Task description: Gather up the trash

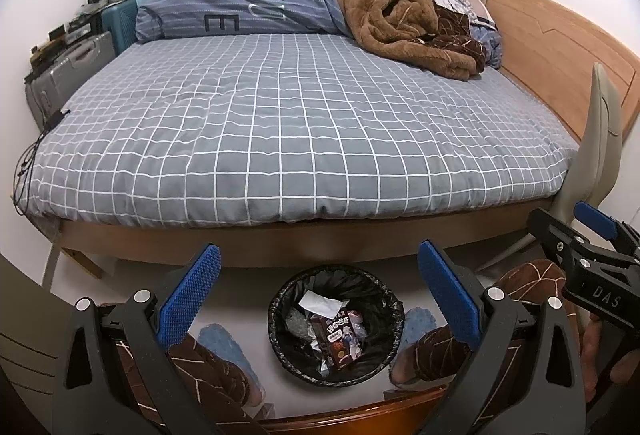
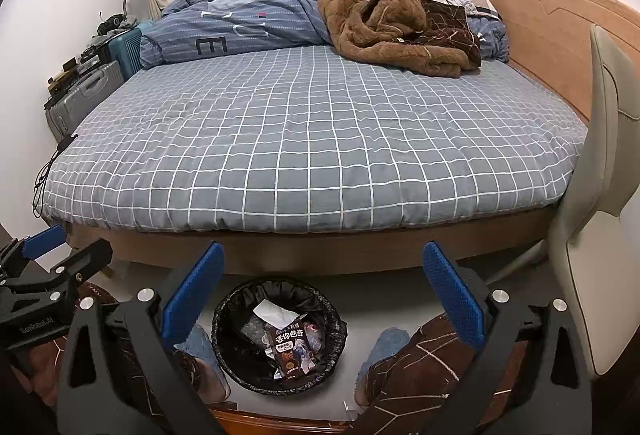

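A round bin lined with a black bag [image 1: 280, 299] [image 2: 224, 351] stands on the floor between the person's feet. Inside lie a dark snack box [image 1: 338, 339] [image 2: 292, 351], a white tissue [image 1: 322, 305] [image 2: 274, 311] and clear wrappers. My left gripper [image 1: 320, 299] hangs open above the bin, nothing between its blue pads [image 1: 188, 299]. My right gripper [image 2: 324, 299] is open too and holds nothing. Each gripper shows at the edge of the other's view: the right gripper [image 1: 588, 235] and the left gripper [image 2: 60, 247].
A bed with a grey checked cover [image 1: 288, 131] [image 2: 312, 139] fills the room ahead, with a blue duvet [image 1: 240, 7] and a brown blanket [image 1: 404, 23] at its far end. A beige chair [image 2: 596, 235] stands right. Suitcases [image 1: 68, 71] line the left wall.
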Demonstrator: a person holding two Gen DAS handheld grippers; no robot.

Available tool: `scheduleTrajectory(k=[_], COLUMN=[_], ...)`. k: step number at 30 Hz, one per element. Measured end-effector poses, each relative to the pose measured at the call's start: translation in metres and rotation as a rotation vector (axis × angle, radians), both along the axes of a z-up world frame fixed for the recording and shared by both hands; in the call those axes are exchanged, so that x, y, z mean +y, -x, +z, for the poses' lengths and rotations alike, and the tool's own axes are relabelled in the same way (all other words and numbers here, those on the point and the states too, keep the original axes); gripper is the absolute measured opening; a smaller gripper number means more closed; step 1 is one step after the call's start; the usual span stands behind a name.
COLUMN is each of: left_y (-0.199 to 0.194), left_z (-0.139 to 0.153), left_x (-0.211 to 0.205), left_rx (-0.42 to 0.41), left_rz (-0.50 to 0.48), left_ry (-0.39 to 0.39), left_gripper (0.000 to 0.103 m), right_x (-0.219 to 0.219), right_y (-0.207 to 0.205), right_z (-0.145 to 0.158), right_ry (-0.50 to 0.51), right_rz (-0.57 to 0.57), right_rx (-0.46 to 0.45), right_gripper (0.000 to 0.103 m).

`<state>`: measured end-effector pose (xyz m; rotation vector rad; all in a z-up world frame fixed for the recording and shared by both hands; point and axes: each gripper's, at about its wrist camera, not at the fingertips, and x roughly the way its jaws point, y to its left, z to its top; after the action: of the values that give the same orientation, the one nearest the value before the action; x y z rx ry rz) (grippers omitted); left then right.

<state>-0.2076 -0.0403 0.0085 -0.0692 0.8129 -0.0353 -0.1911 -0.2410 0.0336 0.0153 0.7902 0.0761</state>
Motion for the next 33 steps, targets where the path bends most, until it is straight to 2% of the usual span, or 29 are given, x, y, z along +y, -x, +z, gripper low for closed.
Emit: scheduleTrajectory(k=[33], left_y=[-0.0036], left_z=[-0.0025], left_x=[-0.0089], left_rx=[0.015], left_rz=[-0.012], left_ry=[-0.063], left_gripper=[0.097], right_x=[0.0073], right_y=[-0.001], right_z=[-0.0039], right_ry=[-0.005], right_rz=[0.015], right_rx=[0.012], right_gripper=[0.095])
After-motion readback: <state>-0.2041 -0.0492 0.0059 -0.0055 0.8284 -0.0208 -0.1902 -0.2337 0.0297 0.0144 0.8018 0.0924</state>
